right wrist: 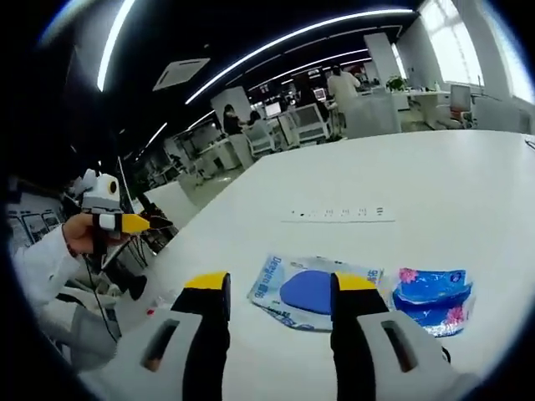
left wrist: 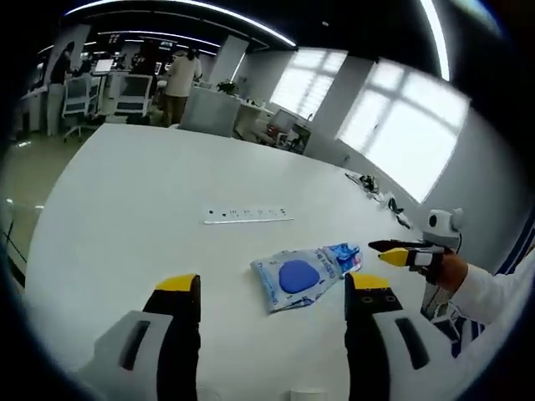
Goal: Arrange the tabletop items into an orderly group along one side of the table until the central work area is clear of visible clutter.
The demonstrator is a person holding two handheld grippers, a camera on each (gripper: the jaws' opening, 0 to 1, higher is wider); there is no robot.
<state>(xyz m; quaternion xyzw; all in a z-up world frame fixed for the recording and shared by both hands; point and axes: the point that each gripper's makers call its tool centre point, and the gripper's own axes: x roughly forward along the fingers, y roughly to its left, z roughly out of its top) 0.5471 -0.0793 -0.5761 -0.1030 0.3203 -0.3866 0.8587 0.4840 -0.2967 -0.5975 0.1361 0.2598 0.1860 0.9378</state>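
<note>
A flat blue-and-white packet (left wrist: 292, 277) with a blue oval inside lies on the white table (left wrist: 134, 209). A smaller blue pack with pink flowers (left wrist: 341, 255) touches its right end. My left gripper (left wrist: 272, 288) is open just short of the packet, holding nothing. The right gripper (left wrist: 389, 251) comes in from the right in a hand, seen side-on. In the right gripper view the packet (right wrist: 305, 292) shows between the open jaws of my right gripper (right wrist: 280, 288), with the flowered pack (right wrist: 433, 294) to its right. The left gripper (right wrist: 138, 223) shows at the far left.
A recessed socket strip (left wrist: 248, 215) (right wrist: 343, 214) sits in the table beyond the packets. Cables and small items (left wrist: 376, 188) lie at the far right edge. People, chairs and desks (left wrist: 125, 83) stand behind the table.
</note>
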